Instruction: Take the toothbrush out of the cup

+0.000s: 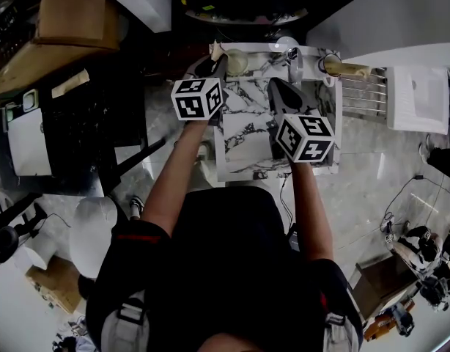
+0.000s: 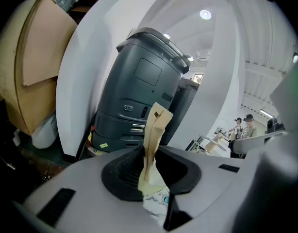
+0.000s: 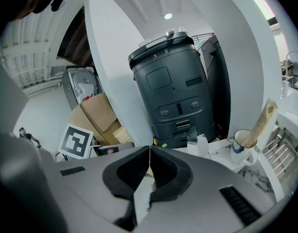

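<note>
Toothbrush in a tan paper sleeve stands nearly upright between the pads of the left gripper, which press on its lower part from both sides. Its notched top rises well above the jaws. In the head view the same sleeve shows at that gripper's tip, just left of the rim of a pale round cup at the far edge of the white marble-veined tabletop. No view shows whether the sleeve's lower end is still inside the cup. Under the jaws in the left gripper view there is only a patch of white with grey veins and a blue spot.

The right gripper has its pads pressed together with nothing between them. It hovers over the middle of the tabletop, well apart from the left one.

Off to its right stands a second white mug with a handle and a blue mark. A second paper-wrapped stick leans out of it towards the right. This mug sits at the table's far right corner, beside a metal wire rack. A small white bottle stands between the two cups. Beyond the table is a tall dark grey machine, with brown cardboard boxes to its left.
</note>
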